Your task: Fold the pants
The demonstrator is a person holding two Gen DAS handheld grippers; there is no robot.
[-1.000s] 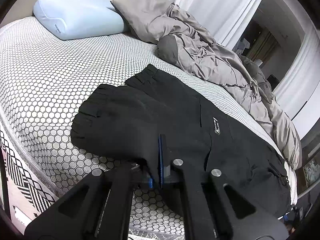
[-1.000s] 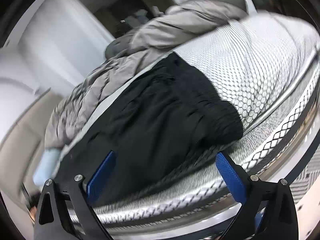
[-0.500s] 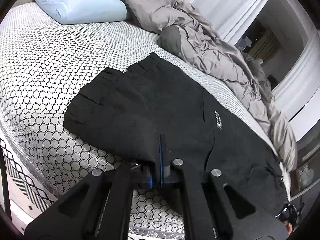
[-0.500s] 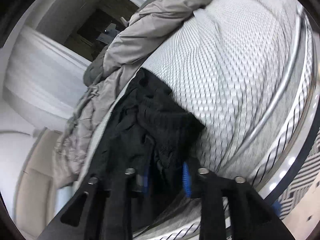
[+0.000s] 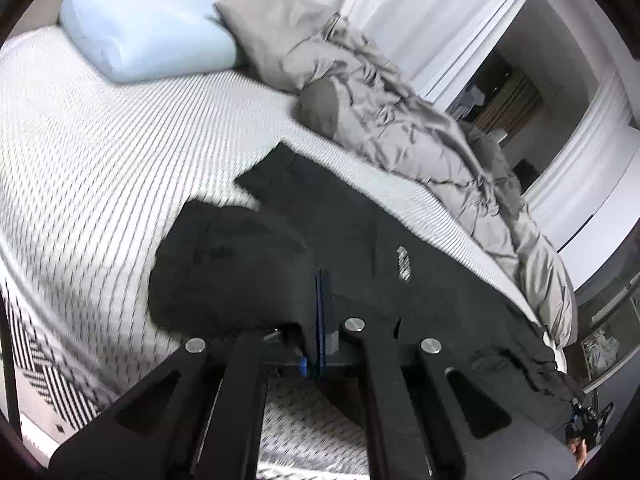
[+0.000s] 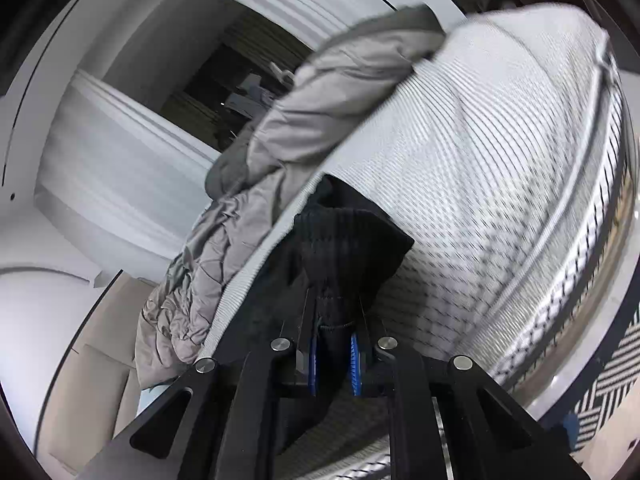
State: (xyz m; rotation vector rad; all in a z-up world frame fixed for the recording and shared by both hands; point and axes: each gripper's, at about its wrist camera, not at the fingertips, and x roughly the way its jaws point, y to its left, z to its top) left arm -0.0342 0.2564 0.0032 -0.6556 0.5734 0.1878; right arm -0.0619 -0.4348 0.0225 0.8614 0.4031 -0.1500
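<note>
Pinching the near edge of the black pants (image 5: pixel 360 248), left gripper (image 5: pixel 322 312) is closed tight on fabric; pants lie spread across the mattress (image 5: pixel 100 152), grey duvet (image 5: pixel 400 120) at far right, blue pillow (image 5: pixel 144 32) far left. Right wrist view: right gripper (image 6: pixel 334 360) has just been closing, ribbed cuff bunched between its pads. Step looks like lift-to-fold; next, carry both edges across together, keeping tension.

Left claw (image 5: pixel 322 300) clamps black pants (image 5: pixel 360 240) on the patterned bed (image 5: pixel 100 152).
</note>
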